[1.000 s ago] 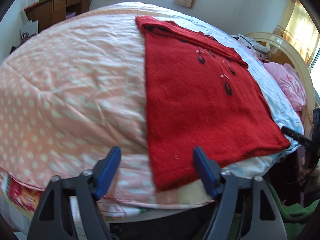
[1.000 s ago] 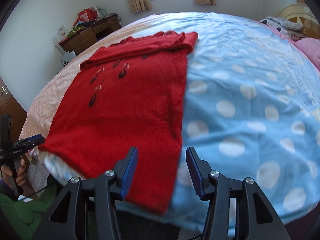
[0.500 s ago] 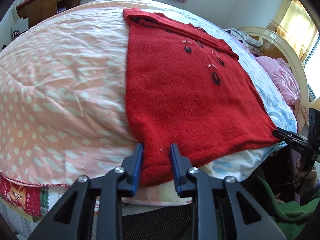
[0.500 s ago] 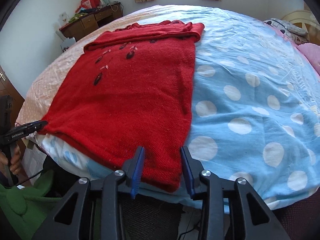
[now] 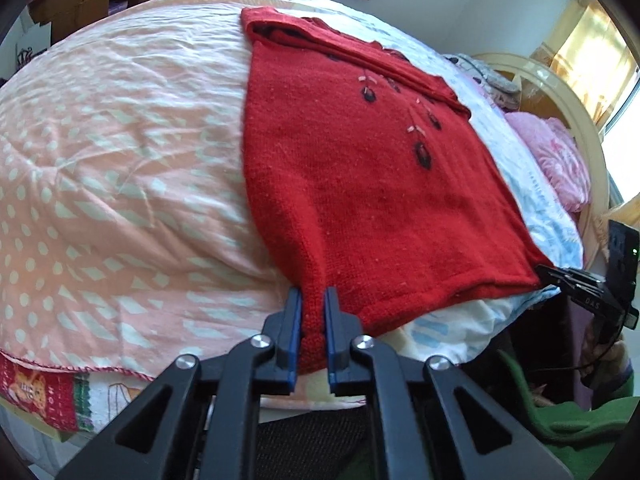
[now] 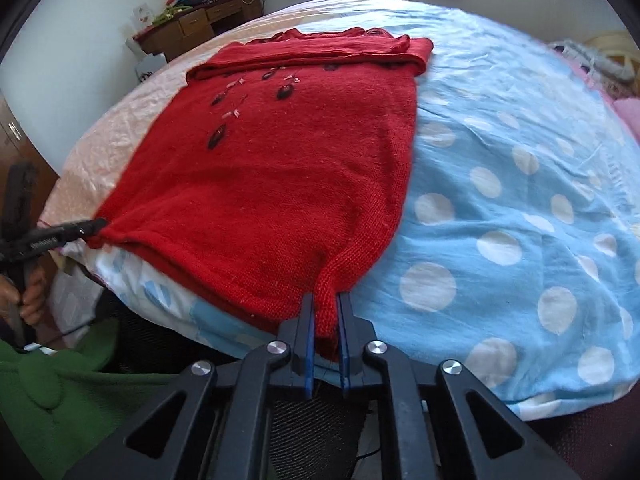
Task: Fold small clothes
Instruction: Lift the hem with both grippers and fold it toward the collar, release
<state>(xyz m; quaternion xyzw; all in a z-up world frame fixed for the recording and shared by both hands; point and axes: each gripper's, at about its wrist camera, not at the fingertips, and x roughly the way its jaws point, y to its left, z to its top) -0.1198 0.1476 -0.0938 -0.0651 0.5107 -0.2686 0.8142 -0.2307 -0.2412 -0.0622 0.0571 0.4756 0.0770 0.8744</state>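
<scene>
A red knit sweater (image 5: 360, 184) with dark embroidered motifs lies flat on the bed, its sleeves folded across the far end; it also shows in the right wrist view (image 6: 280, 160). My left gripper (image 5: 311, 300) is shut on the sweater's near left hem corner. My right gripper (image 6: 326, 304) is shut on the near right hem corner. Each gripper shows in the other's view, clamped on its corner: the right one (image 5: 576, 284) and the left one (image 6: 60, 236).
The bed carries a pink patterned quilt (image 5: 100, 160) on the left and a blue polka-dot blanket (image 6: 520, 200) on the right. A pink pillow (image 5: 556, 156) and cream headboard (image 5: 576, 120) lie far right. A wooden desk (image 6: 192, 28) stands by the far wall.
Both grippers moved in onto the sweater's near hem corners and went from open to shut on the fabric, which now bunches between the fingers.
</scene>
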